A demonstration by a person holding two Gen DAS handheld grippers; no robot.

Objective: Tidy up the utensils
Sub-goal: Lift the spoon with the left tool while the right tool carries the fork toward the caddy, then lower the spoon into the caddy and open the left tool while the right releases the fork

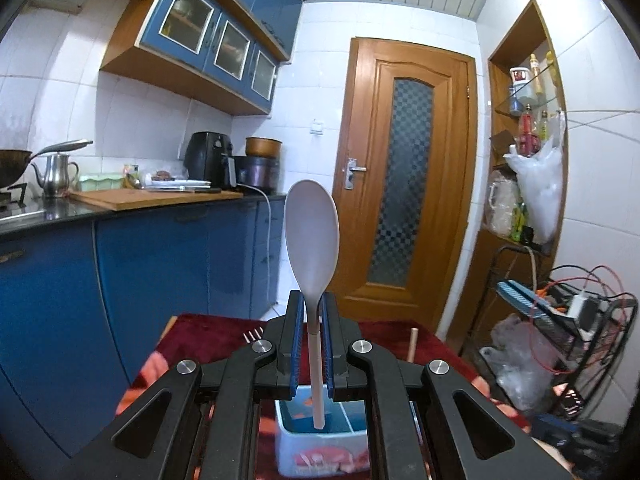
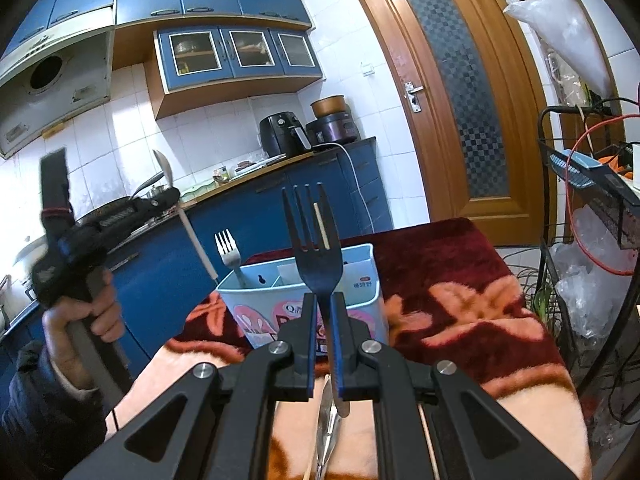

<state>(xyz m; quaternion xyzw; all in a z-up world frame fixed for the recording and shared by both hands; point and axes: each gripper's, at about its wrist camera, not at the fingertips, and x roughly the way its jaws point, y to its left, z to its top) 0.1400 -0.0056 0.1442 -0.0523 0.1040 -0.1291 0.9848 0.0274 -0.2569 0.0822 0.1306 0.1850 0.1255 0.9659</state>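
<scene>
Kitchen bkgd: left tool [image 1: 313,322] grips spoon [image 1: 312,236] upright, right tool [image 2: 324,312] grips fork [image 2: 314,248].

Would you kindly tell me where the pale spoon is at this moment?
The pale spoon is clamped bowl-up in the left tongs, its handle end hanging over the light blue utensil holder on the red blanket.

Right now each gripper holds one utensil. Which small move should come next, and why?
Probably lower the left gripper so the spoon drops handle-first into the blue holder. The handle tip already hangs above the open holder, where a silver fork stands. The right gripper can wait with its black fork.
</scene>
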